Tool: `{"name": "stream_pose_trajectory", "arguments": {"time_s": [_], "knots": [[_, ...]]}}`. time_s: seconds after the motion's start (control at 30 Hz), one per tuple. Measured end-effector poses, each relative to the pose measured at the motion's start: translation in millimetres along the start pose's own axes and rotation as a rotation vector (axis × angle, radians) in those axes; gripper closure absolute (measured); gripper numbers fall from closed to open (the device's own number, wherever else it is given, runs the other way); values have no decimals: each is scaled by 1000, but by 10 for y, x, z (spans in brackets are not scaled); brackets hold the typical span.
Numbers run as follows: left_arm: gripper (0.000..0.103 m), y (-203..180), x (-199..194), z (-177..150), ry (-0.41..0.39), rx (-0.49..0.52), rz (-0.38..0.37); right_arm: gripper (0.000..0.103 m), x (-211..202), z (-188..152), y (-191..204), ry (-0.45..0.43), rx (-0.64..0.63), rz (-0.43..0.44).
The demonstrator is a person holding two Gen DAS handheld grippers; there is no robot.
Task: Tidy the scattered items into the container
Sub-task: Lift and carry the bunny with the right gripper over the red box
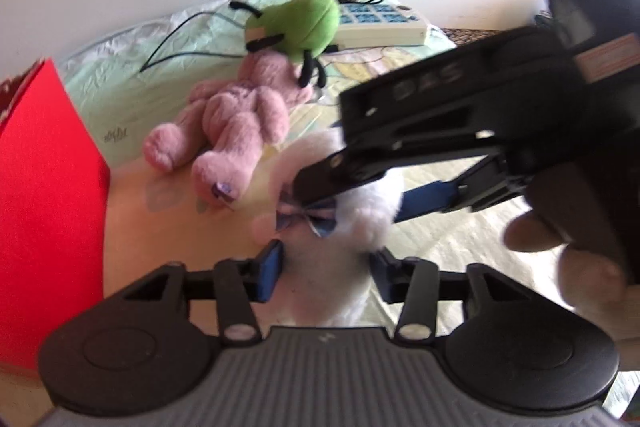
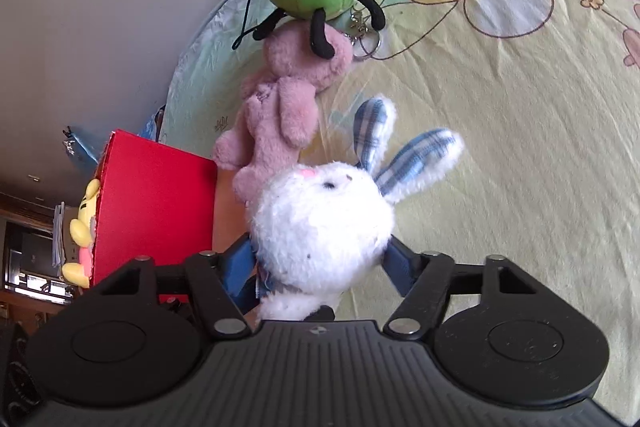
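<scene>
Left claw point(image 1: 326, 269) pinches the white rabbit's point(image 2: 320, 223) body. Right claw point(image 2: 320, 259) brackets its head, pads alongside; contact cannot be told. Red container point(image 2: 156, 203) just beside.

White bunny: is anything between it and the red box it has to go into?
Nothing visible blocks that path. The white bunny sits right beside the red box, with only bare tabletop between them. The pink plush lies beyond the bunny, off that line. A yellow toy already occupies part of the box.
</scene>
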State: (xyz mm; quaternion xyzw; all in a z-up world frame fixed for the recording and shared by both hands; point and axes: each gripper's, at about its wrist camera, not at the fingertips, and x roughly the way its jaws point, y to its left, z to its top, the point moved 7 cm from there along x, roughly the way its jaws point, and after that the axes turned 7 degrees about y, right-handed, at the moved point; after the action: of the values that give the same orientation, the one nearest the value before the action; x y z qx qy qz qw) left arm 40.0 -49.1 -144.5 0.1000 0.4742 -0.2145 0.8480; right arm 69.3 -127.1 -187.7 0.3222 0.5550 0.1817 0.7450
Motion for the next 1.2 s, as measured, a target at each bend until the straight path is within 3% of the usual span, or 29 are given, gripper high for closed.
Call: {"name": "stream_pose_trajectory", "arguments": {"time_s": [0.33, 0.6, 0.97, 1.2], "knots": [[59, 12, -587, 23, -126, -37, -34, 45, -432, -159, 301, -86, -66, 87], [59, 329, -1179, 77, -262, -54, -22, 45, -651, -246, 1009, -189, -196, 113], [58, 1303, -1721, 8, -339, -110, 26, 45, -284, -275, 2123, -220, -360, 125], [58, 1844, -1758, -221, -328, -177, 46, 45, 163, -328, 2608, -177, -457, 71]]}}
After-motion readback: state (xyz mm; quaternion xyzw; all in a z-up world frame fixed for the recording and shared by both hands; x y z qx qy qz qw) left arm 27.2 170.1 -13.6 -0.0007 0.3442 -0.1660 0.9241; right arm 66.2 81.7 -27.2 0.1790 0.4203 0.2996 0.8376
